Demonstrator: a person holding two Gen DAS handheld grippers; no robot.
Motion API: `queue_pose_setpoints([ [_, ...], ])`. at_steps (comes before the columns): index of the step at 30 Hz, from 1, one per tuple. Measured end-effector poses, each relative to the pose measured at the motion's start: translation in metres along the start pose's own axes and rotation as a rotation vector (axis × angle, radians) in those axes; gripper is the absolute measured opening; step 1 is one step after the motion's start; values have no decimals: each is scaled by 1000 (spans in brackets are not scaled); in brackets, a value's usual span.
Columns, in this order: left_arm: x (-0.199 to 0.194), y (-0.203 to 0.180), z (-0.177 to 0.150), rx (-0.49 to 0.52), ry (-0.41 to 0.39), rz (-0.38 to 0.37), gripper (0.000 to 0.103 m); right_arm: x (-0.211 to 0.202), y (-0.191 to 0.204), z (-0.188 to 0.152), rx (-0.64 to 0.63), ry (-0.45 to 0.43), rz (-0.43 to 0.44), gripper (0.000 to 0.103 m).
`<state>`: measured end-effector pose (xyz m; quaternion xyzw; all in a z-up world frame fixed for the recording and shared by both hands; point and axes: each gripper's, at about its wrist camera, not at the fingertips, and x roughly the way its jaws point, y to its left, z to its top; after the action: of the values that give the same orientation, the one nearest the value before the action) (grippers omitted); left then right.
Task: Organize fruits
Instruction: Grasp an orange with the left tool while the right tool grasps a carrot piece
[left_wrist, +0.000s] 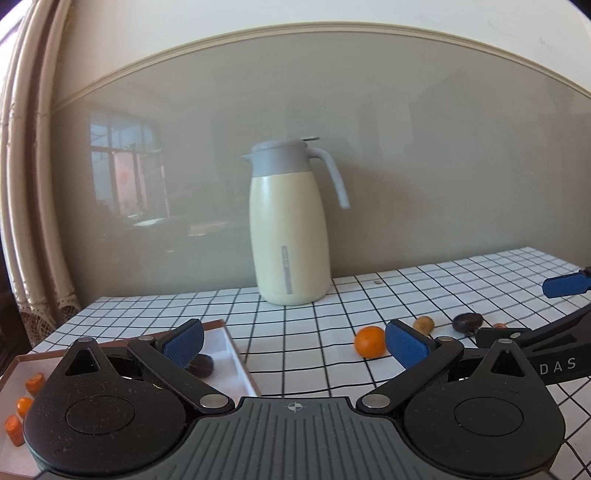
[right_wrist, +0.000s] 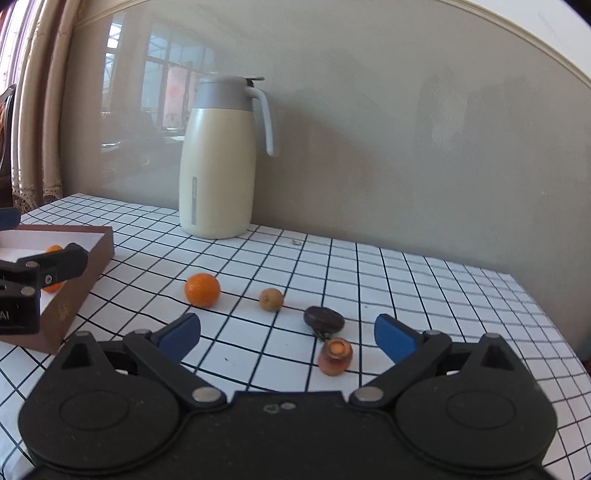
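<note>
Several small fruits are already laid in the box (left_wrist: 236, 360) at the left. Left on the desk (right_wrist: 424, 280) are an orange (right_wrist: 202, 289), a brown fruit (right_wrist: 271, 299), a dark fruit (right_wrist: 324, 318) and a reddish one (right_wrist: 335, 356). Both the left tongs (left_wrist: 293, 341) and the right tongs (right_wrist: 286, 332) are held released, nothing grasped.

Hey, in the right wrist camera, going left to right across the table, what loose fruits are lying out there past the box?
Left to right: the orange → the small tan fruit → the dark wrinkled fruit → the orange-brown piece, which lies just right of the dark one and nearer the camera.
</note>
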<state>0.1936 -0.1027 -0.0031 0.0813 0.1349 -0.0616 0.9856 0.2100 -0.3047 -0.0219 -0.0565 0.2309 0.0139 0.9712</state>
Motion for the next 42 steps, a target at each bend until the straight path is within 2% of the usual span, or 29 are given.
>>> queue_pose_setpoints([
  [7,14,-27,1,29,21,-79,103,12,-18,-11,38,36,-27,94],
  [10,24,-35,0,35,50,-75,103,19,-23,-15,45,55,-32,85],
  [14,42,-38,-2,43,113,-71,103,31,-28,-19,57,96,-23,67],
  [22,67,-48,-6,10,154,-110,102,51,-30,-21,50,123,-33,55],
  [25,80,-52,-8,4,189,-121,83,60,-31,-24,57,153,-31,49],
  [26,85,-53,-9,1,199,-122,82,62,-32,-24,62,163,-30,47],
  [31,106,-54,-13,-4,242,-115,82,65,-31,-23,46,171,-19,43],
  [33,112,-56,-13,-3,253,-119,82,67,-31,-22,33,177,-21,34],
  [37,122,-61,-12,-1,263,-133,82,73,-37,-20,56,176,-24,23],
  [42,136,-71,-11,0,280,-147,82,81,-40,-17,66,179,-24,22],
])
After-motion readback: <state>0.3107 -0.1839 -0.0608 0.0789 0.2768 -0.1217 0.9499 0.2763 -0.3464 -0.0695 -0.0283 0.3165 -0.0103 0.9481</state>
